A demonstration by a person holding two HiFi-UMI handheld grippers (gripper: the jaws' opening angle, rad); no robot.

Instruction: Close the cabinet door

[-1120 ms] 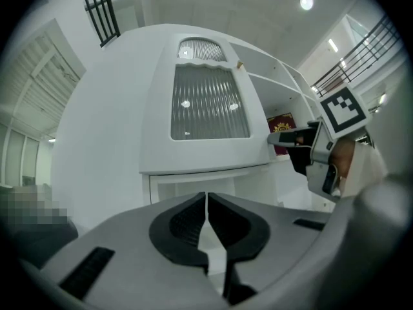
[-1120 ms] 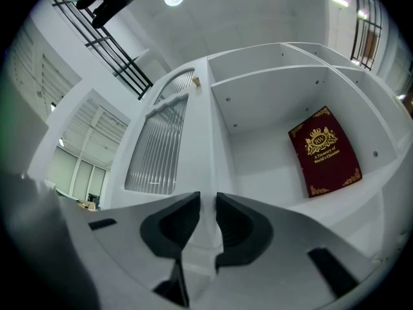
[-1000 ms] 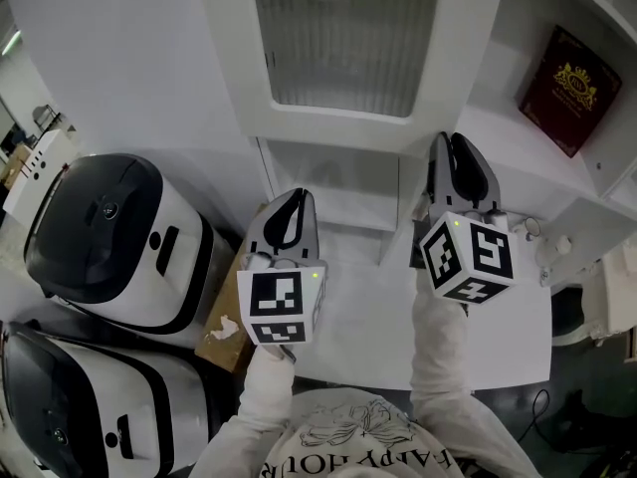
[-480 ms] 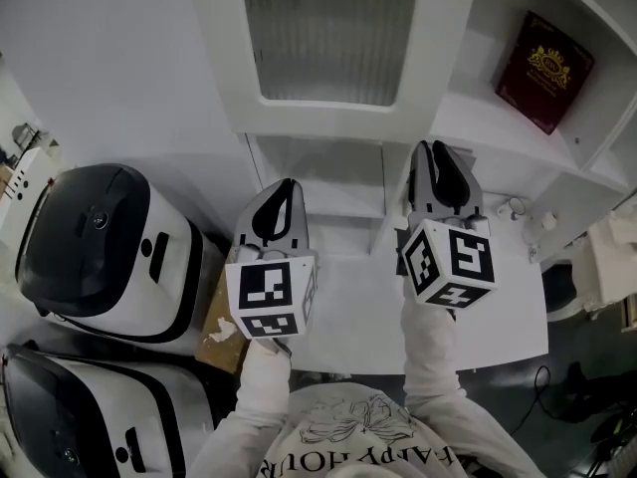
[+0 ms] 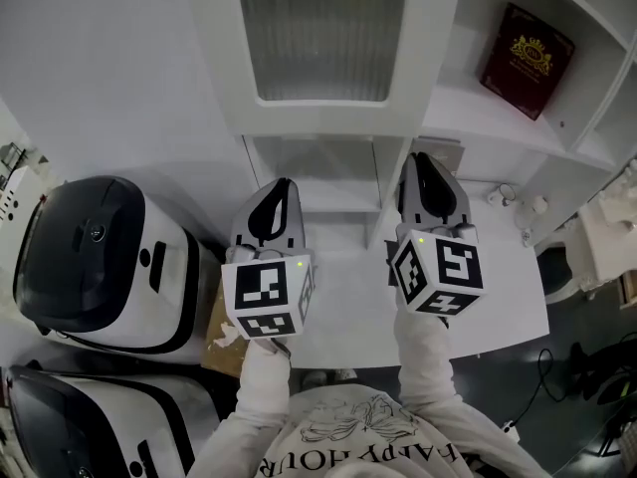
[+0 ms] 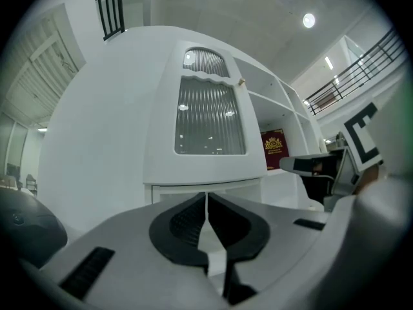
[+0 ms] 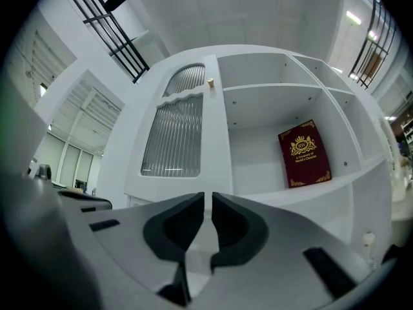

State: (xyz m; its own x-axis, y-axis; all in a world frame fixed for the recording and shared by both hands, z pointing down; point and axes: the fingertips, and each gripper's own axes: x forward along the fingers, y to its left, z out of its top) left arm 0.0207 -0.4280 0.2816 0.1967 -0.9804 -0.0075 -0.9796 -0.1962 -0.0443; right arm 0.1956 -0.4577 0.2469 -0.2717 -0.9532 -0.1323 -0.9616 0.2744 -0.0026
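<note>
While the person is holding both tools out over the white tabletop (image 5: pixel 348 302), two black-and-white cookers (image 5: pixel 95 262) are sitting well to the left of the left hand-held gripper (image 5: pixel 283 184), one nearer the person than the other. A scrap of cardboard (image 5: pixel 224 322) is lying just left of that gripper's marker cube, between it and the cookers.

The left hand-held gripper (image 6: pixel 206 199) is pointing toward the cabinet with its jaws pressed together and nothing between them. It is not touching the cabinet.

The door (image 5: pixel 323 38), white-framed with a ribbed glass pane, is standing ahead of and above both grippers, roughly between the lines they are pointing along. In the left gripper view the door (image 6: pixel 210 118) is rising straight above the closed jaws. In the right gripper view the door (image 7: pixel 174 137) is lying up and to the left. Whether it is sitting flush with the cabinet cannot be told.

The right hand-held gripper (image 5: pixel 419 159) is reaching a little farther forward than the left one. The right hand-held gripper (image 7: pixel 208 202) is showing its jaws drawn together to a thin slit, holding nothing.

A dark red book (image 5: pixel 528 60) is leaning upright on an open shelf (image 5: pixel 478 118) ahead and to the right of it.
</note>
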